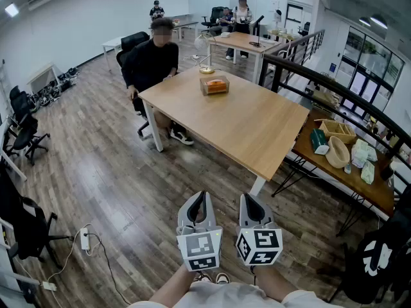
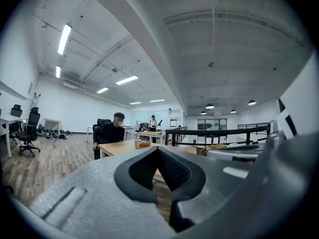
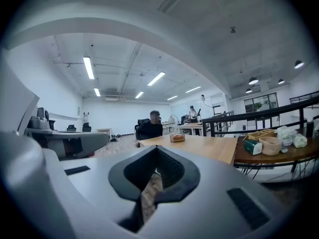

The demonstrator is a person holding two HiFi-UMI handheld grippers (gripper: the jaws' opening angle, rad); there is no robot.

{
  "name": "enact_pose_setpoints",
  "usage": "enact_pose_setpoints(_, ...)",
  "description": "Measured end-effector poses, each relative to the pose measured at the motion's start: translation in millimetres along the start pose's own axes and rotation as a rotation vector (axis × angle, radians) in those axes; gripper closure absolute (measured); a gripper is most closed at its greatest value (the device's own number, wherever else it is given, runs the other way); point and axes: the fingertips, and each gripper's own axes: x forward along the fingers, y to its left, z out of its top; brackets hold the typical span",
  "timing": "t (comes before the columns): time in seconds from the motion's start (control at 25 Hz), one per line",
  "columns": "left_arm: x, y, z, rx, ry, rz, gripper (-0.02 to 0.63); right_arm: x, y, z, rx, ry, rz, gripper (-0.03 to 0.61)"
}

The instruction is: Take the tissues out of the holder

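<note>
A person's left gripper (image 1: 201, 197) and right gripper (image 1: 250, 200) are held side by side, roughly level, low in the head view above a wood-plank floor (image 1: 96, 172). Both point toward a light wooden counter (image 1: 257, 133). In the gripper views, each pair of fingers is clenched tip to tip with nothing between them. The tissue holder (image 1: 214, 85), a small box with something orange showing inside, stands upright on the far part of the counter, well apart from both grippers and untouched. Just beyond that end of the counter, a seated person (image 1: 153, 61) in a black top sits in a black office chair (image 1: 131, 42). To the right, behind a black railing (image 1: 334, 85), a lower dark-wood side table (image 1: 334, 175) holds a wooden basket (image 1: 338, 129), a green box (image 1: 319, 141), a pale bowl (image 1: 338, 153) and a few small packages. More black office chairs (image 1: 29, 136) stand along the left wall. A white power strip (image 1: 85, 239) with its cable lies on the floor to the left of the grippers. Other people are seated or standing at desks at the back of the open office.
</note>
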Motion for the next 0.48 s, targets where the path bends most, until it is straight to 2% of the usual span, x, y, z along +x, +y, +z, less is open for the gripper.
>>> enact_pose_setpoints(0.48,2.9,-0.6,1.1,0.008,-0.001,0.007,0.607,2.4,-0.8,-1.5,-0.009,0.009,0.004,0.574)
